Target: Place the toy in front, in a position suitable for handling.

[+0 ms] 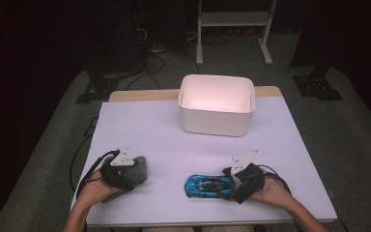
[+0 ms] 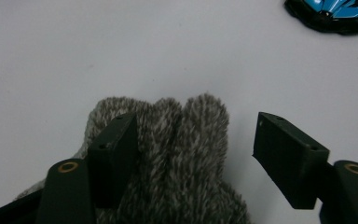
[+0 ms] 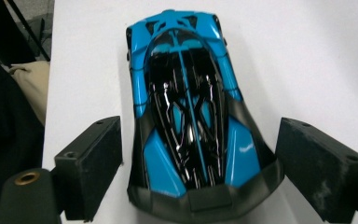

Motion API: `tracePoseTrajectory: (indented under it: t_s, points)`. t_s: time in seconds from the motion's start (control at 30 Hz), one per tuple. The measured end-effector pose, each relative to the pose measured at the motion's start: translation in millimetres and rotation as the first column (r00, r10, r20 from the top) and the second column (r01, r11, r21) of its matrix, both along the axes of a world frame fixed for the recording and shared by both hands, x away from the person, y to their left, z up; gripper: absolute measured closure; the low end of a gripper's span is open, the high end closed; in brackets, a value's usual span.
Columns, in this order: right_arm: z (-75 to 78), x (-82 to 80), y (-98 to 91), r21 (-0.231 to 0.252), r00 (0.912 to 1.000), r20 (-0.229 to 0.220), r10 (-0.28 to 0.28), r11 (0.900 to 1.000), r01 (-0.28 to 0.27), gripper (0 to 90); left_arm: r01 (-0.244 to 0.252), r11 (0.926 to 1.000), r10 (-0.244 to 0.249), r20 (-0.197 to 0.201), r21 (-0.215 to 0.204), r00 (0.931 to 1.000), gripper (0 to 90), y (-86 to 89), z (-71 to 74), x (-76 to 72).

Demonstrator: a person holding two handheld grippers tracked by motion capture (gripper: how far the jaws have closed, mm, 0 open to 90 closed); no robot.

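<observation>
A grey knitted glove (image 2: 177, 154) lies on the white table sheet (image 1: 174, 135) at the near left. My left gripper (image 2: 196, 128) is open over it: one jaw rests against the glove's side and the other stands clear of it on bare sheet. In the high view the left gripper (image 1: 125, 169) covers most of the glove (image 1: 140, 166). A blue and black toy car (image 3: 186, 107) sits at the near right. My right gripper (image 3: 200, 135) is open, its jaws straddling one end of the car with a gap on each side. From above, the right gripper (image 1: 234, 181) is at the right end of the car (image 1: 207, 185).
A white empty bin (image 1: 216, 121) stands at the back middle of the table. The car's tip (image 2: 335, 11) shows at the top right of the left gripper view. The table's front edge runs close under both hands. Dark floor, cables and a white rack lie beyond.
</observation>
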State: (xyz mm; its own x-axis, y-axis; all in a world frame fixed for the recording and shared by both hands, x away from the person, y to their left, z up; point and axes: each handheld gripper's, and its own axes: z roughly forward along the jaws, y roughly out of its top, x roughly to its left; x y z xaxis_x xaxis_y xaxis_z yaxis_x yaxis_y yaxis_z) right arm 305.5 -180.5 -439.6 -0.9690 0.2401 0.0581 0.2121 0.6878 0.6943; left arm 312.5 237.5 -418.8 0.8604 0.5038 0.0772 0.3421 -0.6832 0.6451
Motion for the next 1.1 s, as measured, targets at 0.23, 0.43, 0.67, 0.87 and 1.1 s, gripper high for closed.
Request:
tracePoseTrajectory:
  t_s: [0.23,0.43,0.67,0.87,1.1]
  points:
    - [-4.5,0.0,1.9,-0.025,1.0000,0.003,0.006,0.9997,-0.006,14.0,0.002,0.9999,-0.001,-0.029,0.017,0.9996,48.8,1.9,-8.3,4.3]
    - [-11.2,2.1,2.8,-0.023,0.9999,-0.010,0.005,0.9997,-0.005,15.4,0.019,0.9998,-0.019,-0.021,0.003,0.9996,69.6,3.7,-10.1,5.5]
    - [-14.5,1.8,4.3,-0.041,0.9995,-0.003,0.032,0.9987,-0.032,21.1,0.140,0.9838,-0.146,-0.041,-0.111,0.9885,74.0,-15.0,1.4,-0.4]
    - [-15.1,3.3,3.3,-0.026,0.9991,-0.016,0.039,0.9989,-0.040,21.5,0.267,0.9497,-0.271,-0.003,-0.163,0.9624,74.0,-64.5,12.6,-3.9]
    - [-15.8,3.8,2.4,-0.021,0.9988,-0.009,0.049,0.9986,-0.049,21.7,0.401,0.9040,-0.409,-0.025,-0.149,0.9123,74.0,-129.2,4.5,-0.9]
